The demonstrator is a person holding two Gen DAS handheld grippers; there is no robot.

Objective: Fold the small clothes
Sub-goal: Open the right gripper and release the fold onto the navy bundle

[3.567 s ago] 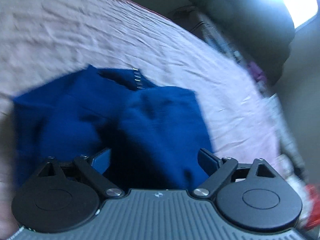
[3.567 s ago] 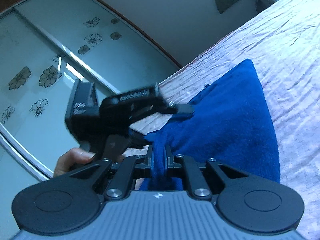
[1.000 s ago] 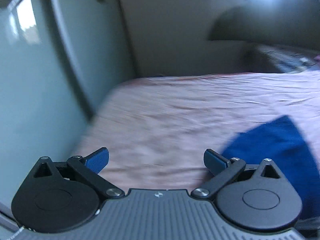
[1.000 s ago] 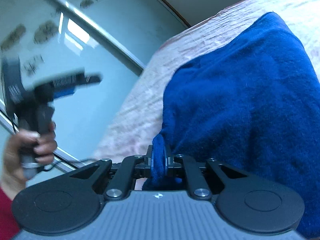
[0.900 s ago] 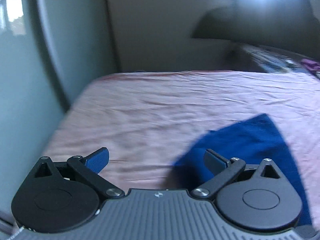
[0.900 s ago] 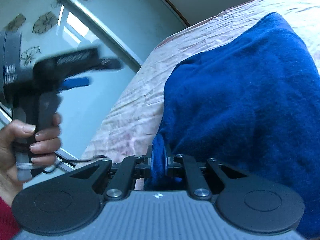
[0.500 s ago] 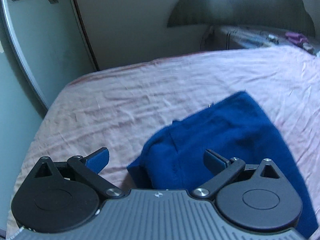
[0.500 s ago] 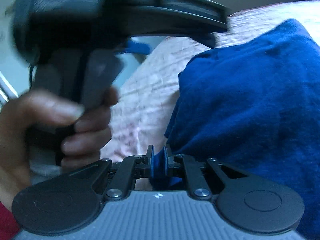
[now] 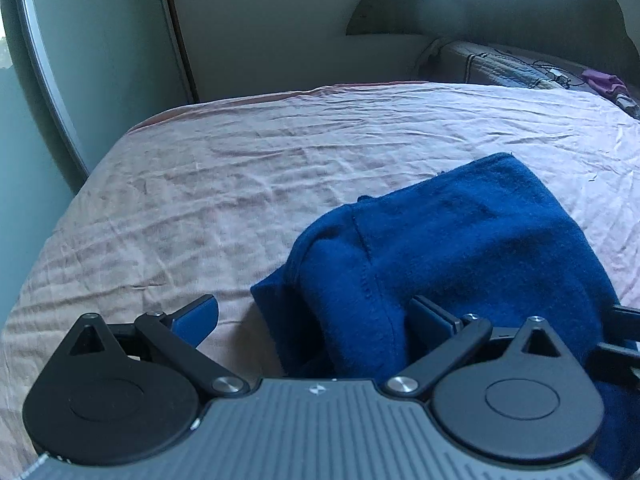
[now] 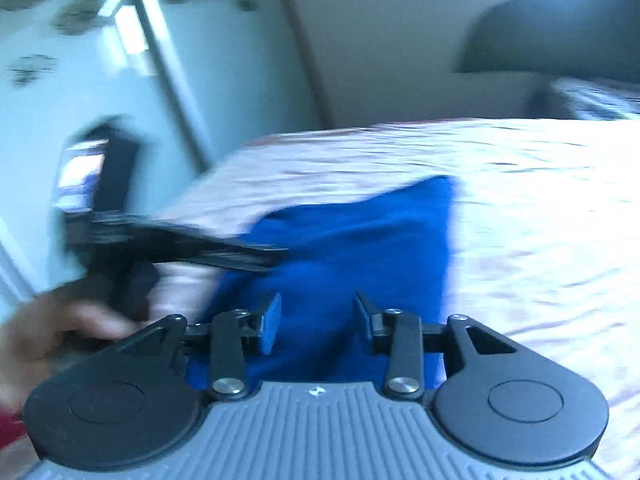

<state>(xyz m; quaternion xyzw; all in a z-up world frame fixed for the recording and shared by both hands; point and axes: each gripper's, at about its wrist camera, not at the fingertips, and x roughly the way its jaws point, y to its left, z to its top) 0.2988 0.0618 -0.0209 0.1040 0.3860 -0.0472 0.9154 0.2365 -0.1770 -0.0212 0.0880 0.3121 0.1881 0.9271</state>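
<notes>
A dark blue fleece garment (image 9: pixel 460 248) lies folded over on the pink bedsheet (image 9: pixel 240 184). My left gripper (image 9: pixel 316 320) is open, its jaws wide apart over the garment's near left edge, holding nothing. In the blurred right wrist view my right gripper (image 10: pixel 316 320) is open, jaws partly apart just above the garment (image 10: pixel 360 248), holding nothing. The left gripper, held in a hand, shows at the left of that view (image 10: pixel 172 244), over the garment's left edge.
A glass wardrobe door with flower decals (image 10: pixel 80 60) stands left of the bed. A dark headboard (image 9: pixel 480 4) and cluttered bedside surface (image 9: pixel 520 68) are at the far right. The bed's left edge (image 9: pixel 80 200) drops off near the wardrobe.
My right gripper has opened and let go of the garment's edge, then swung to face along the bed. My left gripper has swung right and down to the garment.
</notes>
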